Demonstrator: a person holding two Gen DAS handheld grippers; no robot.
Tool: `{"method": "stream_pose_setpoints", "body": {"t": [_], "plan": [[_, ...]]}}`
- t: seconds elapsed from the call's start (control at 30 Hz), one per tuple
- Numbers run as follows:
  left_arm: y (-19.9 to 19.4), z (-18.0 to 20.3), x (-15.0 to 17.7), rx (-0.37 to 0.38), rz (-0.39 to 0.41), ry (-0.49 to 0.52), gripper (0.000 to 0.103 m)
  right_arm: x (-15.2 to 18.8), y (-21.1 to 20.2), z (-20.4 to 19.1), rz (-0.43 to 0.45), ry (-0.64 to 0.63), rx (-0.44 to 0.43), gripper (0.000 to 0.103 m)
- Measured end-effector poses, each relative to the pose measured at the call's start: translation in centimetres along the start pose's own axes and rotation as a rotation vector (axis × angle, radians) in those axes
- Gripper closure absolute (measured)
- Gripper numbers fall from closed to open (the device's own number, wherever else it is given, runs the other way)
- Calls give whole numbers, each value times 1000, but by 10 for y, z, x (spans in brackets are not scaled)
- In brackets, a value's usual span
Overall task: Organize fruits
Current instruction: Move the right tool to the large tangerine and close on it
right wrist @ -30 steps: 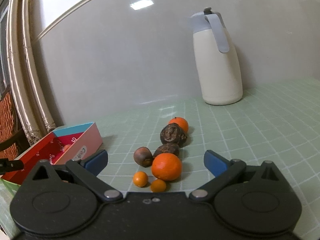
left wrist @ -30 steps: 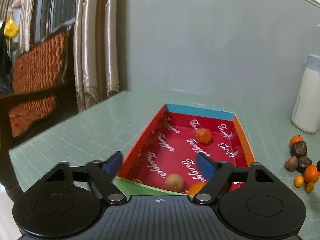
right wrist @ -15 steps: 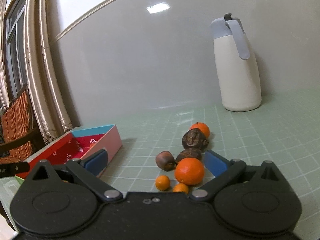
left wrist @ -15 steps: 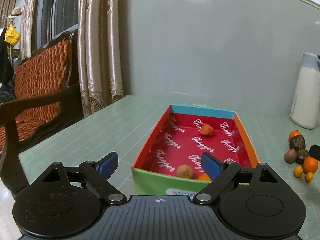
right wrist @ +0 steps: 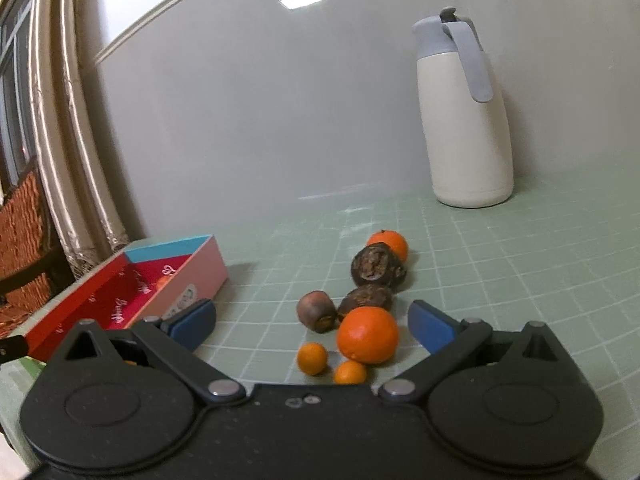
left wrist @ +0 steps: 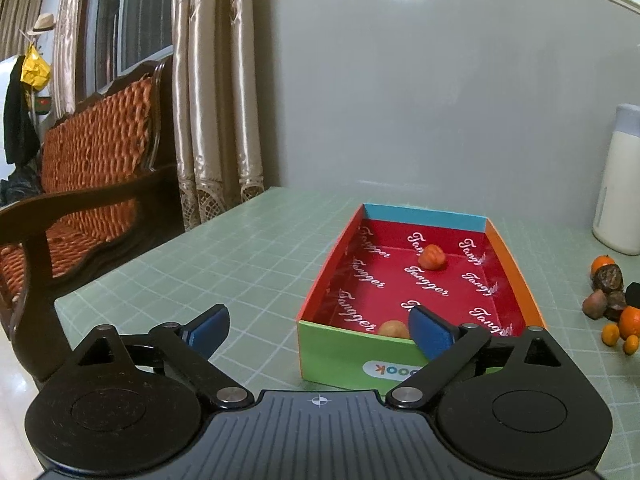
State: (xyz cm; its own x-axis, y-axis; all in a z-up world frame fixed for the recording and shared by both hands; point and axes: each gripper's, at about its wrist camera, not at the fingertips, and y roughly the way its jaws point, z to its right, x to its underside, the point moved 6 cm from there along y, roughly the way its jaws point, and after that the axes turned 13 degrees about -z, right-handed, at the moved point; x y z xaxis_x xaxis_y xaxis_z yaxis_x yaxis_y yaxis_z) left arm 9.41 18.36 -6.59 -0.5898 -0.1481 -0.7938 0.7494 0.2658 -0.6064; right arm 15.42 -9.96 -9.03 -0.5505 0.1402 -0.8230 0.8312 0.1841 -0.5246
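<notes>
A shallow cardboard box with a red printed floor sits on the green grid mat. A red-orange fruit lies near its far end and a tan round fruit near its front wall. My left gripper hovers just short of the box, jaws still opening, nothing between them. In the right wrist view my right gripper stands open over a fruit cluster: a large orange, two small kumquats, dark wrinkled fruits and another orange behind. The box lies to the left.
A white thermos jug with a grey lid stands at the back right against the wall. A wooden chair with an orange woven cushion and curtains stand left of the table edge. The fruit cluster shows at the left view's right edge.
The left gripper has drawn back from over the box, so the green front wall now shows, and its jaws have spread wider. The right gripper has shifted slightly, with the fruit cluster now more centred.
</notes>
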Motion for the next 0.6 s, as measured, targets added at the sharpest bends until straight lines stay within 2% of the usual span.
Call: {"method": "stream_pose_setpoints", "body": {"t": [0.17, 0.23, 0.6], "plan": [[2, -3, 1, -7, -3, -3, 6, -3, 2, 8, -5, 23, 34, 9], [3, -2, 1, -8, -5, -7, 6, -2, 4, 12, -22, 35, 39, 22], [3, 1, 2, -7, 1, 11, 5, 0, 12, 23, -74, 73, 57, 36]]}}
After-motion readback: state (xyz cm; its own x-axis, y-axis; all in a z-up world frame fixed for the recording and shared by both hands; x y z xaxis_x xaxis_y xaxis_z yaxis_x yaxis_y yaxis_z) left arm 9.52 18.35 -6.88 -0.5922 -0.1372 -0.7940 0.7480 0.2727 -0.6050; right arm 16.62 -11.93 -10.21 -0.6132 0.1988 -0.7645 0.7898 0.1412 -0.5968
